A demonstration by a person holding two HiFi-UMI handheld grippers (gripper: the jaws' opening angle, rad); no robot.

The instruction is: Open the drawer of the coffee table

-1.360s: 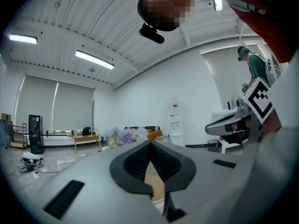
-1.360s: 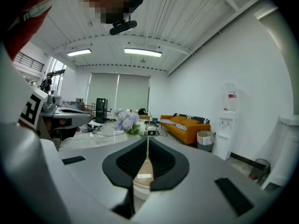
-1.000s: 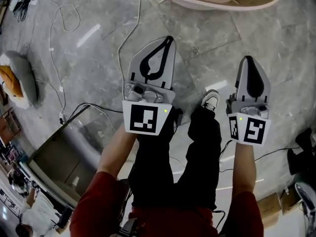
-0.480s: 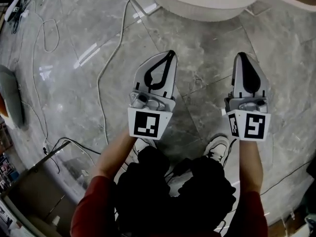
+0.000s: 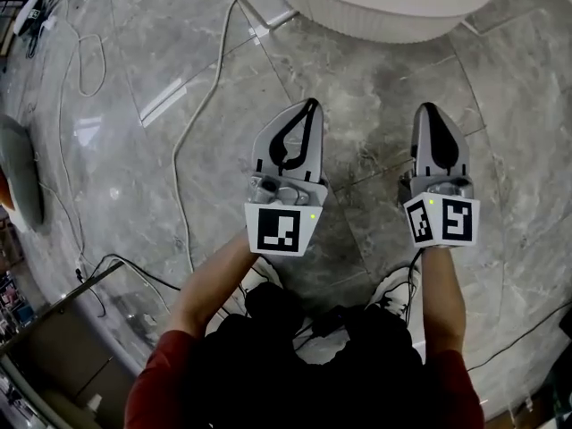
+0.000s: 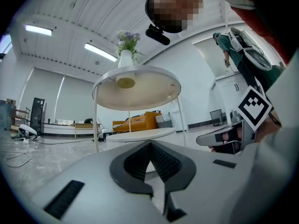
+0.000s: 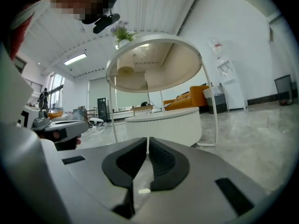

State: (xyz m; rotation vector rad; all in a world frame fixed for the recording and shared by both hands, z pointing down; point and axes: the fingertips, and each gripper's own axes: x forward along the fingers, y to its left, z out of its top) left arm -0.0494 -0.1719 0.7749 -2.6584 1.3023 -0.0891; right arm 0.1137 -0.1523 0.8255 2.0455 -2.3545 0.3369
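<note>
The left gripper (image 5: 309, 105) and right gripper (image 5: 428, 111) are both closed, empty. The low round white coffee table (image 5: 384, 12) lies straight ahead, apart, probably nearer the right.

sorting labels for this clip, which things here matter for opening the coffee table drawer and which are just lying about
For the job:
- coffee table; I cannot make out its drawer
- left tool, shut, empty
- right tool, shut, empty

Lying about:
- white cable on the floor
- vase of flowers on the raised round top
- orange sofa far behind
</note>
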